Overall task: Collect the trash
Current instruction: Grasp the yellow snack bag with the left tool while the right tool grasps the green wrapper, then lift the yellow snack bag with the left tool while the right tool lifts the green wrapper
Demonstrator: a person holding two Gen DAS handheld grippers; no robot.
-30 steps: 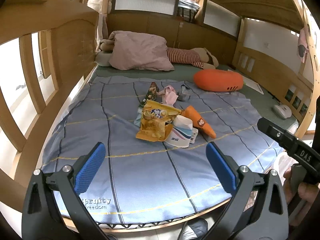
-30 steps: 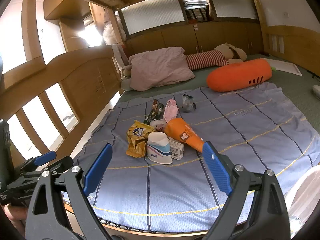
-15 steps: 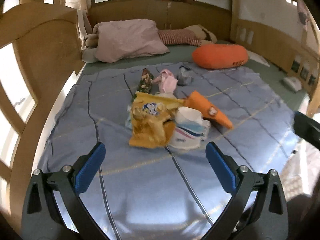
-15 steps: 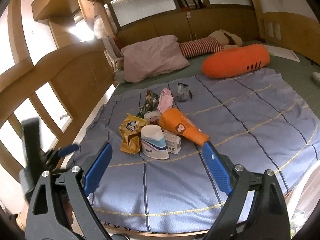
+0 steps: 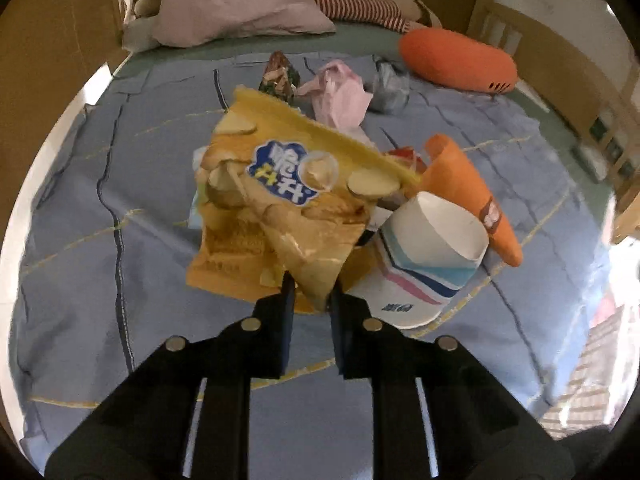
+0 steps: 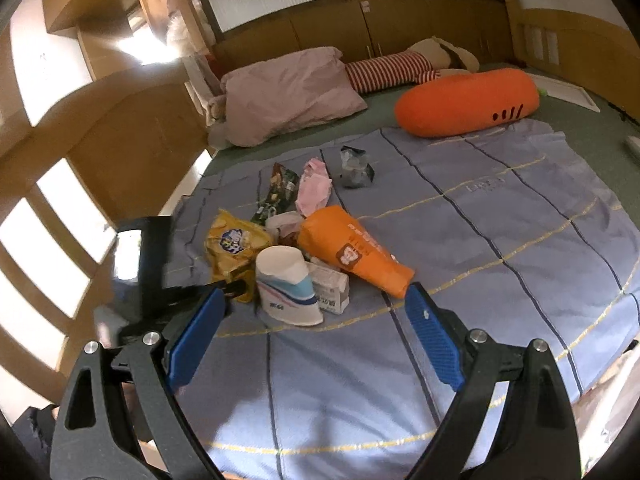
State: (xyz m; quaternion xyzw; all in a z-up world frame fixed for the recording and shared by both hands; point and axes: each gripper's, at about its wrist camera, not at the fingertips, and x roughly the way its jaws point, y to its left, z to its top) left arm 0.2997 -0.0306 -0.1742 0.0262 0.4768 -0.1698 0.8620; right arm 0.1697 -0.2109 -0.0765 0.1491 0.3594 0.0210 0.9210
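1. Nearest to us, our left claw (image 5: 311, 296) has just been closing and now pinches the lower corner of the yellow chip bag (image 5: 288, 208); we take it by a corner because the crumpled foil gives a thin fold there that the pads can bite.
2. Our right claw (image 6: 316, 344) hangs with its jaws wide apart and nothing between them, low over the front of the blue sheet (image 6: 500, 240), pointed at the litter, ready, we judge, for the next piece.
3. Just beside the bag stands the paper cup (image 6: 286, 284), mouth up and dented, with a small carton (image 6: 330, 288) touching it on the far side; the cup leans on the pile, so pulling the bag could tip it.
4. Behind them lies the orange pouch (image 6: 352, 254), flat on the sheet and angled toward our right claw.
5. Farther on sit a dark wrapper (image 6: 278, 192), a pink wrapper (image 6: 314, 188) and a grey wrapper (image 6: 354, 168), close together, all loose on the bed.
6. Farthest, the carrot cushion (image 6: 464, 104) and pillow (image 6: 288, 96) rest by the headboard; we judge these are bedding, not trash, so they stay.
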